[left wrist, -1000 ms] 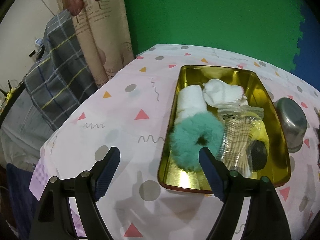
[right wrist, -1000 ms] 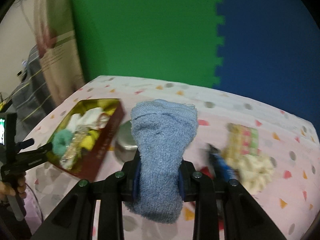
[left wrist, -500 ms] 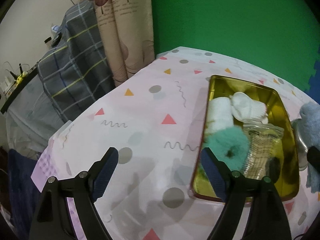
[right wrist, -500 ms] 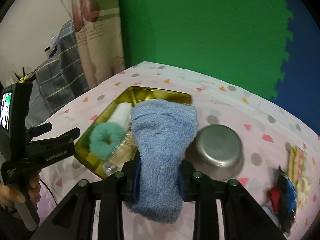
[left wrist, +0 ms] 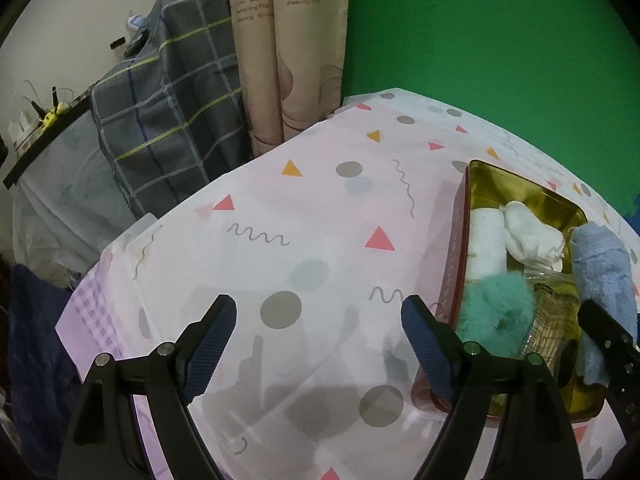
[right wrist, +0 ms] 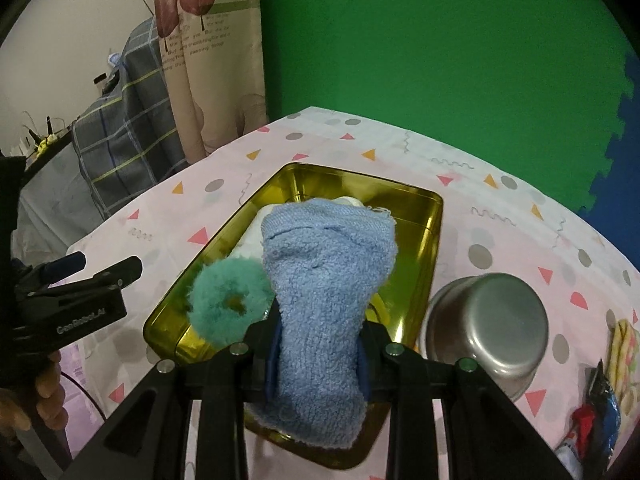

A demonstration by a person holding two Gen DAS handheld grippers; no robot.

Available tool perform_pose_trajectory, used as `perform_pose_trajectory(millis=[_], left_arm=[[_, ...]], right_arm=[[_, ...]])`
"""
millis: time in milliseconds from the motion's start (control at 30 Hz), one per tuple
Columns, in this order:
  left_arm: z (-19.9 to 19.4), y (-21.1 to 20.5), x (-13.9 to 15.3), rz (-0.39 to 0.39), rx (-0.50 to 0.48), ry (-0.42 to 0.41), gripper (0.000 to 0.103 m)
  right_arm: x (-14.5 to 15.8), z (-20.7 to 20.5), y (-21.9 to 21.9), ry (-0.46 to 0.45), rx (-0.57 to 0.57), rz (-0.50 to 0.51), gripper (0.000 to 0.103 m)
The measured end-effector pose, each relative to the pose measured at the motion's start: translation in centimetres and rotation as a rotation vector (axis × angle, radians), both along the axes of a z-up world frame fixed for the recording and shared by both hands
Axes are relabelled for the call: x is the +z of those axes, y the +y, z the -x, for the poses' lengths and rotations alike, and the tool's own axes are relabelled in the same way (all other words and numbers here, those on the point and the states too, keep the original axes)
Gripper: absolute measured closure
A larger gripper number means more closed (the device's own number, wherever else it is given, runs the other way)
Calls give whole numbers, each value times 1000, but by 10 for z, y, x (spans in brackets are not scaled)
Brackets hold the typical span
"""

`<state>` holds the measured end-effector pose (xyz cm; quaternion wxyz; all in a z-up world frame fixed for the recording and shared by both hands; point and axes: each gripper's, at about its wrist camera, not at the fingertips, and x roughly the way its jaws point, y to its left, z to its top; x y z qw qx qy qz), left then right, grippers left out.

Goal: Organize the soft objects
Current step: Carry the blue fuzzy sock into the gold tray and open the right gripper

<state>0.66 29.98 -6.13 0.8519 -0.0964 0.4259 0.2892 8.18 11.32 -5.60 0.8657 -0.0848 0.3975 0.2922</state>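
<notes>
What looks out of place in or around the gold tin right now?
The gold tin holds soft things, a teal scrunchie and white cloths, but also a clear plastic packet, which is not a soft thing. The blue towel, clamped in the right gripper, hangs above the tin, not yet placed.

The left tongs (right wrist: 100, 270) body reads "GenRobot.AI"; the curtain (left wrist: 288, 40) print is illegible.
</notes>
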Motion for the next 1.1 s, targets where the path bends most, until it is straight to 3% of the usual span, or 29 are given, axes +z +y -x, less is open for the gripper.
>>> perform_pose_trajectory(millis=[167, 467, 767, 1100], left_arm=[[-1, 0, -1, 4, -4, 3, 21], [-1, -2, -2, 4, -12, 2, 21], [-3, -9, -2, -21, -32, 9, 21], [-6, -22, -1, -59, -69, 8, 21]], right_arm=[[-1, -5, 9, 1, -5, 3, 69], [3, -1, 8, -19, -3, -2, 48], [17, 15, -31, -39, -50, -33, 48], [19, 35, -106, -55, -149, -20, 48]])
